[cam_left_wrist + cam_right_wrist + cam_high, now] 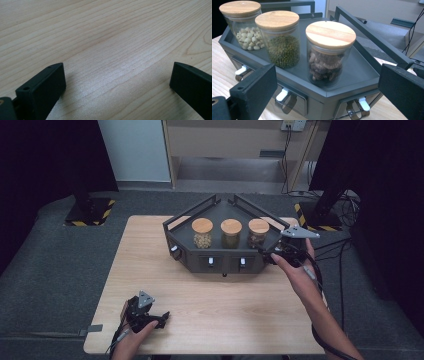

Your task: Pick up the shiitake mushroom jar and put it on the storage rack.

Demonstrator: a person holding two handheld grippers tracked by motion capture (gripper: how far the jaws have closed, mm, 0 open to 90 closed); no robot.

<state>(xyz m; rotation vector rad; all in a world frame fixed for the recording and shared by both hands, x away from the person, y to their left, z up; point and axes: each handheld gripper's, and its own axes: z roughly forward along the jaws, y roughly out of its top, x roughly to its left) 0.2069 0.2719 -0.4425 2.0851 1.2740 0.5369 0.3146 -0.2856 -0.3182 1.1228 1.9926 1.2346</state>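
A dark grey angular rack (220, 264) stands at the back middle of the wooden table (225, 320). On it three glass jars with wooden lids stand in a row: pale beans (243, 27), green beans (282, 45) and dark brown pieces (328, 57). My right gripper (270, 256) hovers at the rack's front right corner, jaws open and facing the jar of brown pieces, nothing between them. Down at the table's front left my left gripper (164, 317) rests low over bare wood (112, 37), its jaws open and holding nothing.
Small drawers with white clip handles (282, 95) line the rack's front faces. Raised rails (372, 32) run along the rack's back sides. Grey carpet surrounds the table, with black stands and cables (345, 245) at the right.
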